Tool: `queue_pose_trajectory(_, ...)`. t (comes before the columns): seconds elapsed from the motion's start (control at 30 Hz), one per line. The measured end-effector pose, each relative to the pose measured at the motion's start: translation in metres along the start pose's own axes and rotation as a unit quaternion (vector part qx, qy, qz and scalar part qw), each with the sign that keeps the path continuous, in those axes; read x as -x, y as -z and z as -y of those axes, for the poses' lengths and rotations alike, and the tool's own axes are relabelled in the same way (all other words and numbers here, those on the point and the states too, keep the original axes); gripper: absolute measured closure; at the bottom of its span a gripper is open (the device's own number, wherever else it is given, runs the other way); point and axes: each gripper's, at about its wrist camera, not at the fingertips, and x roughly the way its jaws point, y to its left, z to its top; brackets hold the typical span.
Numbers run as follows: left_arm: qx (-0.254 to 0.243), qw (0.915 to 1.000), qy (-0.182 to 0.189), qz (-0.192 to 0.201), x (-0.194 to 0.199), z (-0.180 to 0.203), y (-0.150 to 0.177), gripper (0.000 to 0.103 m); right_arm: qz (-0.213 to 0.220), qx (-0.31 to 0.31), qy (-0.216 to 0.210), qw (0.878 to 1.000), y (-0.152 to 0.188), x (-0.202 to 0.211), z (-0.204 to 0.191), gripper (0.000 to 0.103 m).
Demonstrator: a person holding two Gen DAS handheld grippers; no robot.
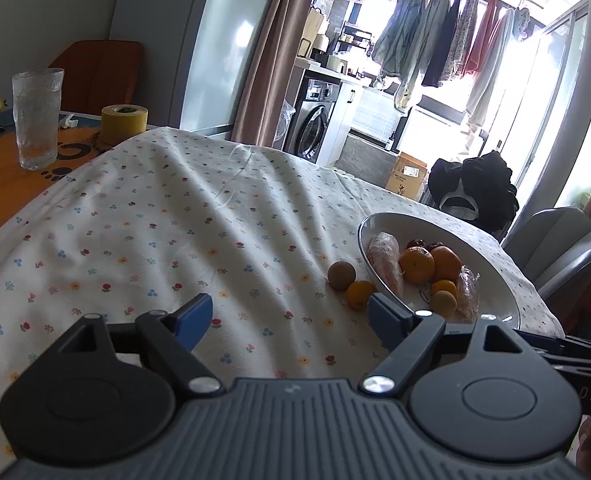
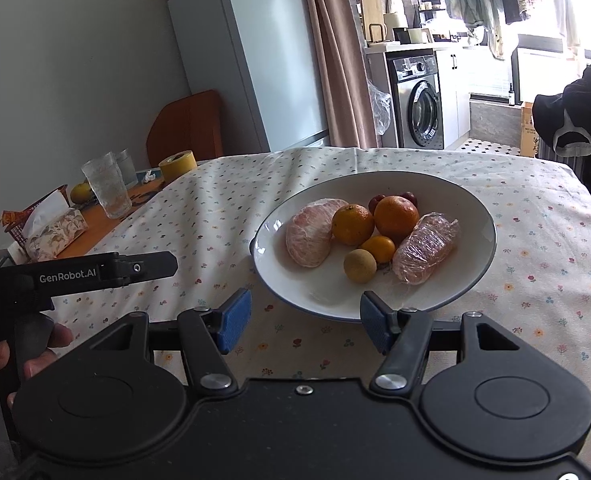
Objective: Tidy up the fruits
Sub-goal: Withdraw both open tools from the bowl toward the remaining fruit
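Both tools open and empty over the floral-cloth worktop (image 2: 223,200).

I hold my left tool (image 1: 291,314) low and level, blue pads wide apart, gripping nothing; a brown round fruit (image 1: 341,275) and small orange (image 1: 360,295) lie just beside the white shallow bowl (image 2: 471,216). My right tool (image 2: 305,320) hovers before the bowl's near rim, equally spread. In the bowl: two film-wrapped peeled fruits (image 2: 309,232), oranges (image 2: 396,213); dark red fruits behind are mostly hidden.
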Motion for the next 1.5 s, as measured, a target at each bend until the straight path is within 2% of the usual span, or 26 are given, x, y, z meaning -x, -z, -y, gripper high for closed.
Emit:
queue_pose_trajectory(0.37,-0.034,0.9989,0.032,-0.008,-0.009,0.008,-0.001,0.02,0.001,0.001,0.011,1.0,0.003,-0.001,-0.008,0.043)
queue_pose_trajectory(0.47,-0.049,0.9979,0.037,-0.019,-0.019,0.012,-0.001,0.023,0.002,-0.005,0.011,1.0,0.004,0.001,-0.006,0.043)
queue_pose_trajectory(0.73,-0.069,0.9958,0.049,-0.035,-0.043,0.017,-0.005,0.052,-0.002,-0.01,0.014,1.0,0.002,0.008,-0.002,0.043)
queue_pose_trajectory(0.83,-0.081,0.9948,0.047,-0.039,-0.051,0.02,-0.008,0.057,-0.002,-0.008,0.007,1.0,0.002,0.01,-0.007,0.044)
queue_pose_trajectory(1.03,-0.109,0.9916,0.044,-0.055,-0.063,0.023,-0.013,0.062,-0.008,-0.011,-0.004,1.0,0.005,0.005,-0.016,0.048)
queue_pose_trajectory(1.2,-0.11,0.9904,0.052,-0.064,-0.068,0.021,-0.014,0.064,-0.019,-0.03,-0.002,0.999,0.008,-0.008,-0.022,0.055)
queue_pose_trajectory(1.43,-0.122,0.9878,0.073,-0.064,-0.07,0.022,-0.014,0.064,-0.024,-0.033,0.009,0.999,0.01,-0.02,-0.031,0.055)
queue_pose_trajectory(1.5,-0.125,0.9867,0.078,-0.067,-0.073,0.025,-0.012,0.069,-0.024,-0.036,0.014,0.999,0.01,-0.02,-0.029,0.055)
